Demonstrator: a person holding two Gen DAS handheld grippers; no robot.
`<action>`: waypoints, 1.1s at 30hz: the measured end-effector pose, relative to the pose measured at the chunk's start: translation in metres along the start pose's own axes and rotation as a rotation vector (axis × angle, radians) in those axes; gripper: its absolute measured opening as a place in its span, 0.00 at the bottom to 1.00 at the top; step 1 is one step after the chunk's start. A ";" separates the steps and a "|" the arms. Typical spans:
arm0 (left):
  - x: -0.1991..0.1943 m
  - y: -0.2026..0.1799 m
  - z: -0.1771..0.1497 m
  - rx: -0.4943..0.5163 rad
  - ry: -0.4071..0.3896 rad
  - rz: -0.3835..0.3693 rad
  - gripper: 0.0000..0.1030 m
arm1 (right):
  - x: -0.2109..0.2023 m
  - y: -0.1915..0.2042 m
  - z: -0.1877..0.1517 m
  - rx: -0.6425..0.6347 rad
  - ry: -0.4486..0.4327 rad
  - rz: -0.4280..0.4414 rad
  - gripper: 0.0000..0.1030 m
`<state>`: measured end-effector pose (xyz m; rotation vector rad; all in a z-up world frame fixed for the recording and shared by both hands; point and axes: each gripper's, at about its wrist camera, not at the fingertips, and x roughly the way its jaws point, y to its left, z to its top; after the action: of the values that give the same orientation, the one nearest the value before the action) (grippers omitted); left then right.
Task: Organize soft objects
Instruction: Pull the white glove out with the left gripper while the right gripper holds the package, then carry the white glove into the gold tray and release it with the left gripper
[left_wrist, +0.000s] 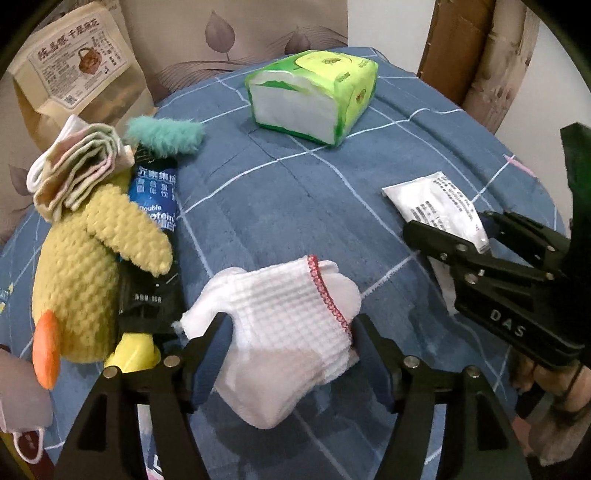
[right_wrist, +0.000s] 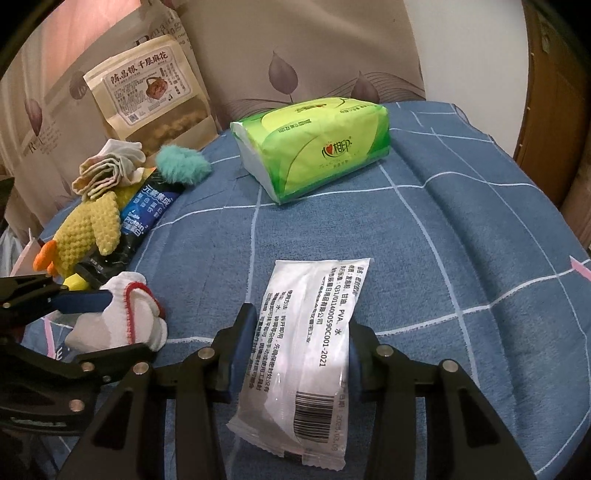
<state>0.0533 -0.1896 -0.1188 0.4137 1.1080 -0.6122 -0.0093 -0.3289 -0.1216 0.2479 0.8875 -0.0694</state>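
While my left gripper (left_wrist: 291, 332) pinches the white sock (left_wrist: 291, 325) above the blue checked cloth (left_wrist: 280, 206), left wrist view, I'd carry it to the pile by the plush duck (left_wrist: 92, 273) | right wrist view: right gripper (right_wrist: 295, 332) clamps the white sachet (right_wrist: 306, 347); I'd lift slowly, tissue pack (right_wrist: 314, 147) well apart.

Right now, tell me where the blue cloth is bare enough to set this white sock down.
The widest bare patch is mid-cloth, between the green tissue pack, the white sachet and the white sock. More bare cloth lies right of the tissue pack and sachet. The left edge is crowded: yellow plush duck, black protein packet, folded cloth, teal fuzzy toy.
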 end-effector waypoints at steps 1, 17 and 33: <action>0.000 0.000 0.001 -0.004 0.000 0.004 0.67 | 0.000 0.000 0.000 0.001 0.000 0.001 0.40; -0.026 0.015 -0.002 -0.041 -0.026 -0.004 0.20 | 0.000 0.000 -0.001 0.000 -0.001 -0.002 0.40; -0.099 0.051 0.000 -0.104 -0.154 0.079 0.20 | 0.001 0.003 -0.001 -0.011 0.001 -0.014 0.40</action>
<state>0.0556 -0.1256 -0.0277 0.3138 0.9677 -0.5060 -0.0088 -0.3261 -0.1221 0.2317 0.8903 -0.0774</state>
